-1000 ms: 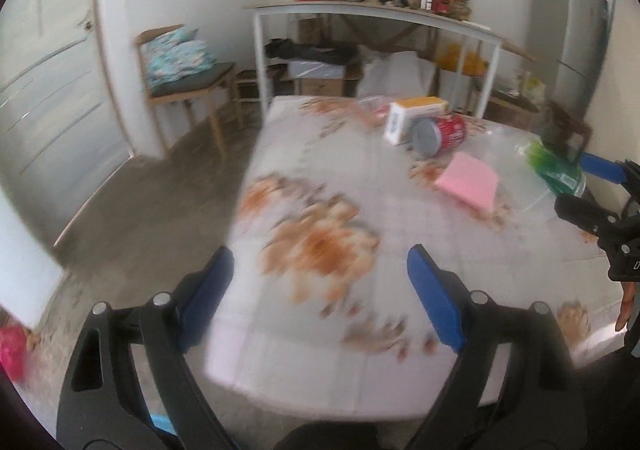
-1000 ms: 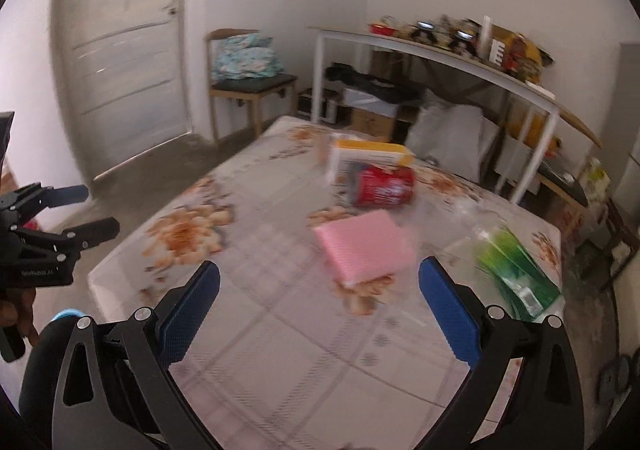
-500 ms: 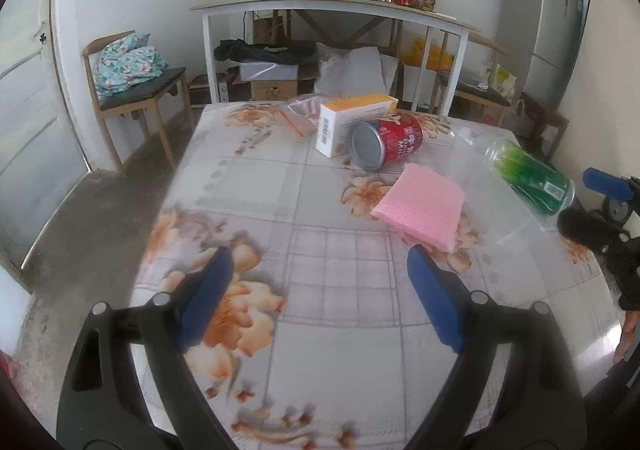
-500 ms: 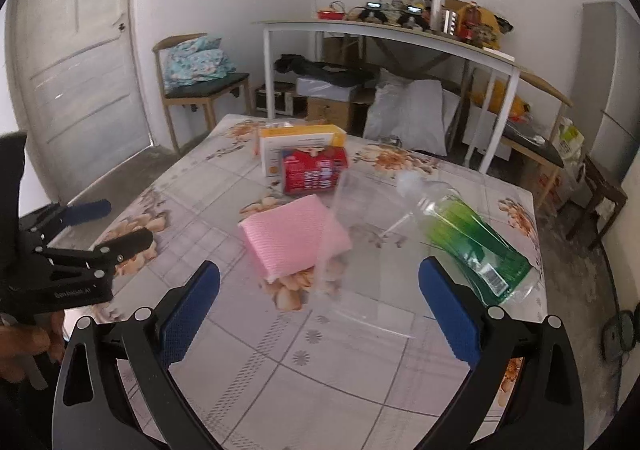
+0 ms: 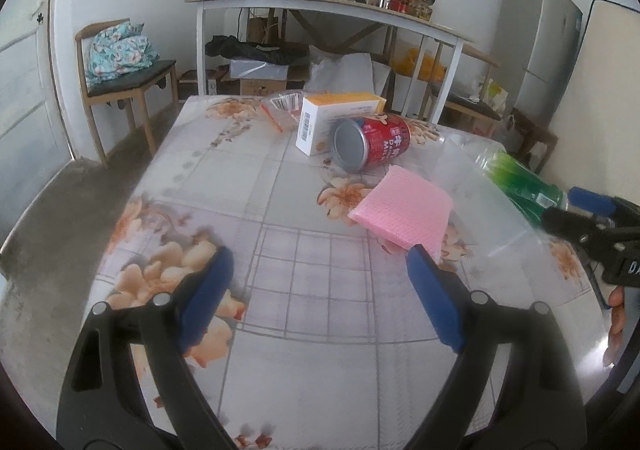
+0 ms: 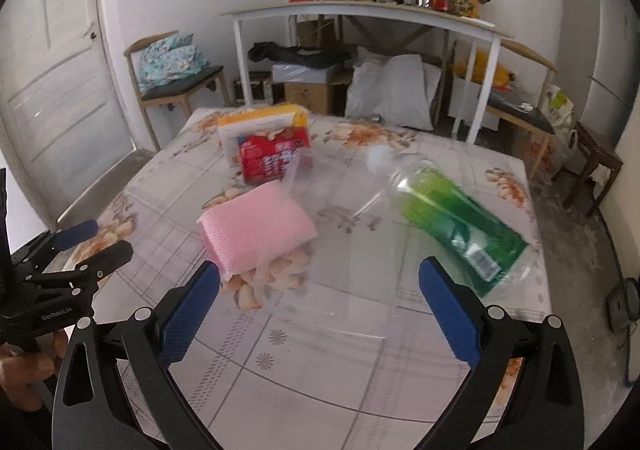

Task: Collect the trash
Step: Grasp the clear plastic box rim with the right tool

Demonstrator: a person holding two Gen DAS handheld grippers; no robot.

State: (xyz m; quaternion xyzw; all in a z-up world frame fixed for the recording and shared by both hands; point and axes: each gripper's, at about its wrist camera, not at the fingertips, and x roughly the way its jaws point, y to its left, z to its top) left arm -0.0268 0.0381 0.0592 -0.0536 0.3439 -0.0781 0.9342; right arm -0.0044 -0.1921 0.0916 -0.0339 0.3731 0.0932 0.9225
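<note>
Trash lies on the floral table [image 5: 280, 185]. There is a pink pad [image 5: 404, 209] [image 6: 256, 234], a red can [image 5: 372, 141] [image 6: 272, 161] on its side, a white and orange box [image 5: 340, 113] [image 6: 264, 121] and a green bottle [image 5: 520, 181] [image 6: 452, 221] lying flat. A clear plastic cup [image 6: 300, 177] lies between pad and bottle. My left gripper [image 5: 320, 282] hovers open over the table's near part, short of the pad. My right gripper [image 6: 320, 306] is open too, above bare cloth between pad and bottle. Neither holds anything.
A clear wrapper [image 5: 286, 105] lies at the table's far edge. Behind stand a white shelf table [image 5: 320, 9] with clutter, a wooden chair [image 5: 120, 81], boxes and a grey fridge [image 5: 540, 41]. Each gripper shows at the other view's edge: right gripper [image 5: 560, 205], left gripper [image 6: 108, 240].
Both grippers came in over the table and dipped lower, so the trash looks nearer. The left has barely shifted in the last half second; the right kept closing in. Both stayed open.
</note>
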